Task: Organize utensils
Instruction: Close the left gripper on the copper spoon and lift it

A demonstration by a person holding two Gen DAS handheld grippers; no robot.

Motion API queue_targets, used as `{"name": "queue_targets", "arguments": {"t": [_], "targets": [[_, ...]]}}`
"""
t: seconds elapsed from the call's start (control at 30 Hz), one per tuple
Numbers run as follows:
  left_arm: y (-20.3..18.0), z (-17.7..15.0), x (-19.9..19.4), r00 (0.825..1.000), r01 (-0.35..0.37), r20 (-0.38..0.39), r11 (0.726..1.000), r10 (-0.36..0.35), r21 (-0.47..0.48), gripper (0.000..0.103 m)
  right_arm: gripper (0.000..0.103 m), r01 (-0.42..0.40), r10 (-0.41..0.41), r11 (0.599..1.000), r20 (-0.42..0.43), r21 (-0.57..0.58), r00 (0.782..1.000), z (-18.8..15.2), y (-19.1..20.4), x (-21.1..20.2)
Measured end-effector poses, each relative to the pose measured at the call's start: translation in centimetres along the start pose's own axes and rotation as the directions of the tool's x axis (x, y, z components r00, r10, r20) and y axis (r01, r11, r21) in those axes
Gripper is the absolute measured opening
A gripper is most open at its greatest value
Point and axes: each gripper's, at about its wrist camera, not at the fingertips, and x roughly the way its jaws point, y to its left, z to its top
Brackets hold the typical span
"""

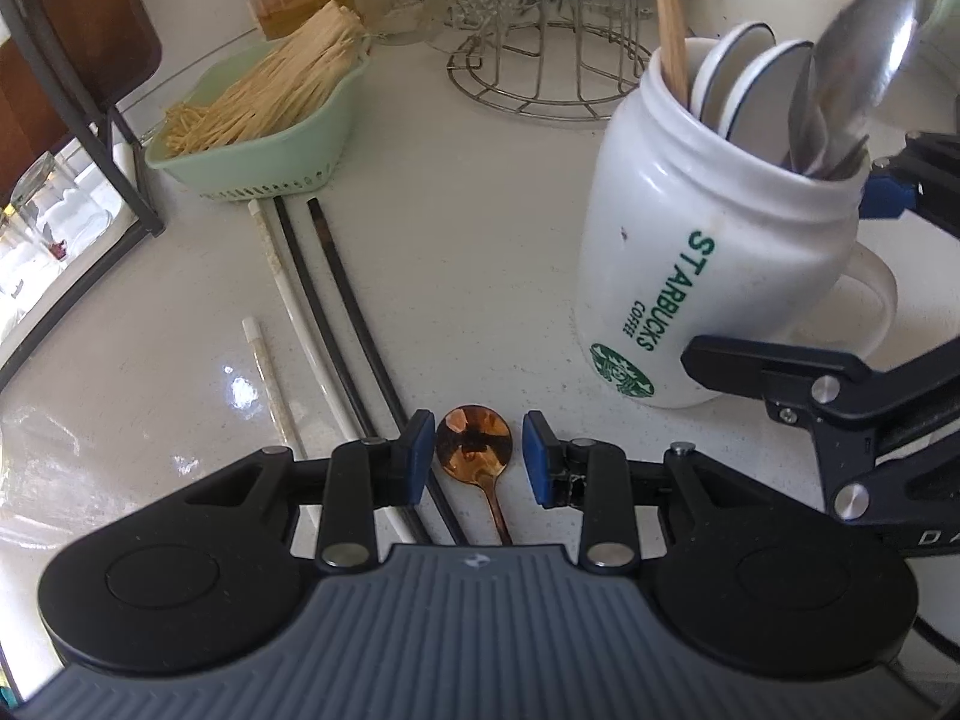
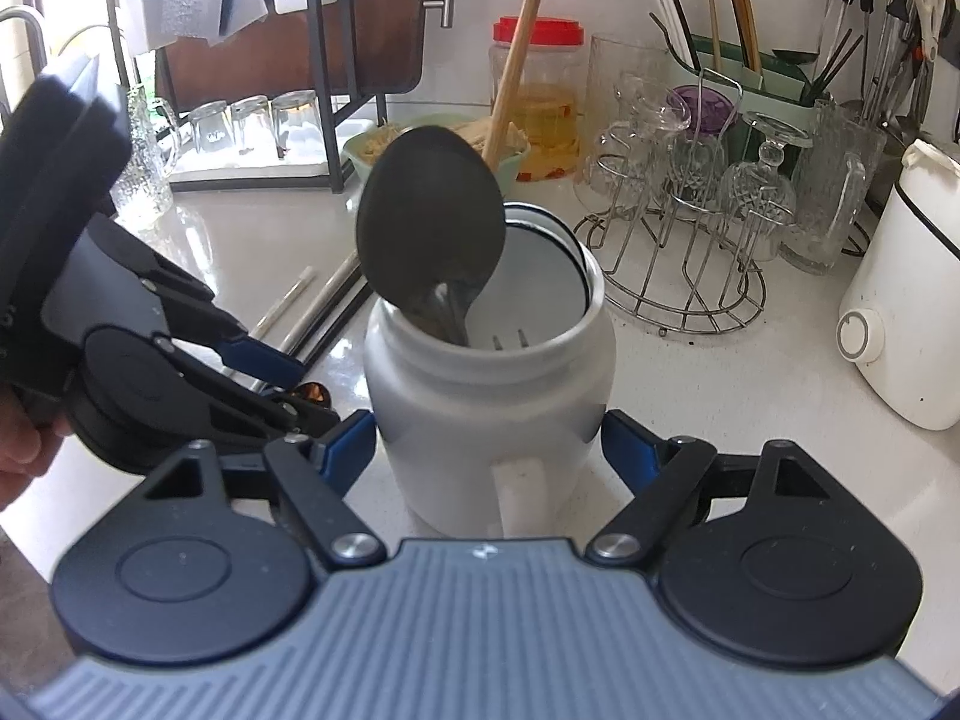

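Speckled white counter (image 1: 480, 228); left hand-held gripper (image 1: 477, 456) unclenched around copper spoon (image 1: 474, 441), right hand-held gripper (image 2: 489, 450) clasping mug (image 2: 489, 396).

Copper spoon (image 1: 474, 441) handle hidden under left gripper body. Chopsticks (image 1: 336, 324) near ends likewise covered. Wooden stick (image 1: 669, 12) cut by top edge. Mug (image 2: 489, 396) base hidden; pad contact perhaps, unclear.
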Motion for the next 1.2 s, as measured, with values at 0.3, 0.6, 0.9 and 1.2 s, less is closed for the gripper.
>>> {"name": "queue_targets", "arguments": {"t": [0.3, 0.6, 0.9, 1.2], "targets": [[0.4, 0.0, 0.3, 1.0, 0.01, 0.001, 0.999, -0.01, -0.034, 0.034, 0.084, 0.007, -0.007, 1.0, -0.005, 0.011, 1.0, 0.0, -0.4, -0.1], [1.2, 0.1, -0.3, 1.0, -0.002, 0.01, 0.995, 0.003, -0.101, 0.033, 0.084, 0.006, -0.005, 1.0, -0.013, 0.012, 1.0, 0.1, -0.4, 0.0], [1.6, 0.1, -4.3, 0.995, 0.009, 0.096, 0.984, 0.008, -0.176, 0.033, 0.085, -0.019, 0.02, 0.999, -0.025, 0.041, 0.999, 0.4, -0.9, 0.1], [1.7, -0.3, -7.6, 0.981, 0.023, 0.191, 0.973, 0.023, -0.231, 0.033, 0.093, 0.011, -0.011, 0.999, 0.015, -0.031, 1.0, 1.3, -0.3, 0.0]]}}
